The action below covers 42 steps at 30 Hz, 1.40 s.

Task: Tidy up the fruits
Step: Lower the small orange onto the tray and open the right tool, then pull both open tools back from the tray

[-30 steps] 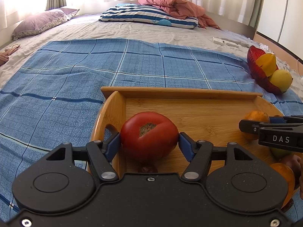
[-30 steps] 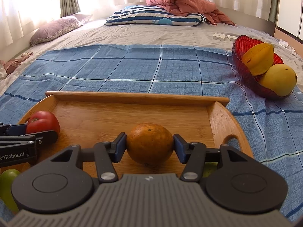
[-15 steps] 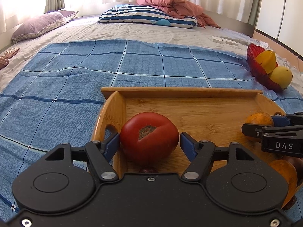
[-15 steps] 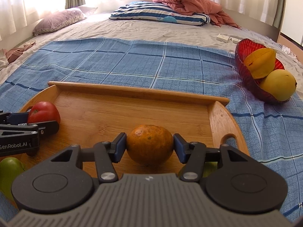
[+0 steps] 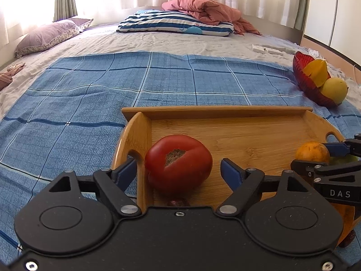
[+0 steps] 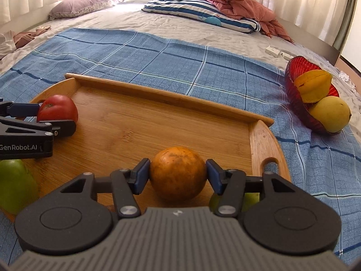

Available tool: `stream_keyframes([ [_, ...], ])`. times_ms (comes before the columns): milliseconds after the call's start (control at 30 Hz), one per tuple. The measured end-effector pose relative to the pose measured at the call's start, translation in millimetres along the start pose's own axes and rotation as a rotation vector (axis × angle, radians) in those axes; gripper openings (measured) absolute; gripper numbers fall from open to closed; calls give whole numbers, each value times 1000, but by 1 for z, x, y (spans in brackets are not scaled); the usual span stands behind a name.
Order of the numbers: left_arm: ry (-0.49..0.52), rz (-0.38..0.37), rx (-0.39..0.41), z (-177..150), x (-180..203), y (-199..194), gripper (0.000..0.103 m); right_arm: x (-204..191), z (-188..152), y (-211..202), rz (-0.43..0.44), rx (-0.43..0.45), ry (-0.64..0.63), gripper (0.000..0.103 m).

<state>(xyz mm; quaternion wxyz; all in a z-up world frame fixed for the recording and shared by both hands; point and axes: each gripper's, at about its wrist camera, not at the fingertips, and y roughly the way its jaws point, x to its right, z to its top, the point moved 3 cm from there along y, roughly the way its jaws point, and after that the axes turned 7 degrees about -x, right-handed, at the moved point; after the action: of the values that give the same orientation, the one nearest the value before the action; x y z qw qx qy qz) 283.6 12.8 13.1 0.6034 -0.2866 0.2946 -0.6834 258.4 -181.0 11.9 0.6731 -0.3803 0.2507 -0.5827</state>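
A red tomato point(image 5: 178, 162) rests at the left end of the wooden tray point(image 5: 225, 110). My left gripper point(image 5: 178, 171) straddles it with its jaws opening, and a gap shows on both sides of the fruit. An orange point(image 6: 178, 172) sits on the tray point(image 6: 158, 94) floor near the right handle. My right gripper point(image 6: 178, 176) is around it, jaws opening, and both blue pads still lie against its sides. Each gripper also shows at the edge of the other's view.
A red bowl point(image 6: 300, 94) holding a starfruit and a yellow mango stands on the blue checked cloth to the right. Green fruits point(image 6: 15, 185) lie at the tray's near side. Pillows and a pink blanket lie at the bed's far end.
The left jaws have spread away from the tomato, which stays on the tray. The right wrist view has tilted, with the orange still between its pads.
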Motion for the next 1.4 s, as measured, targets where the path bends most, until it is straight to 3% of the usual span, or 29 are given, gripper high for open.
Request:
stream_keyframes([
  [267,4,-1,32,-2,0,-15,85,11,-5,-11,72,64,94,79],
  [367,10,5,63,-3,0,-25,91,14,-6,-16,85,96,120,83],
  [633,5,-24,115,-9,-1,-56,91,24,-12,-41,99,199,181,89],
  [1067,20,-113,209,-48,21,-119,94,35,-51,-90,34,373,215,93],
  [1400,40,-133,215,-97,41,-141,94,29,-101,-115,-25,460,186,98],
])
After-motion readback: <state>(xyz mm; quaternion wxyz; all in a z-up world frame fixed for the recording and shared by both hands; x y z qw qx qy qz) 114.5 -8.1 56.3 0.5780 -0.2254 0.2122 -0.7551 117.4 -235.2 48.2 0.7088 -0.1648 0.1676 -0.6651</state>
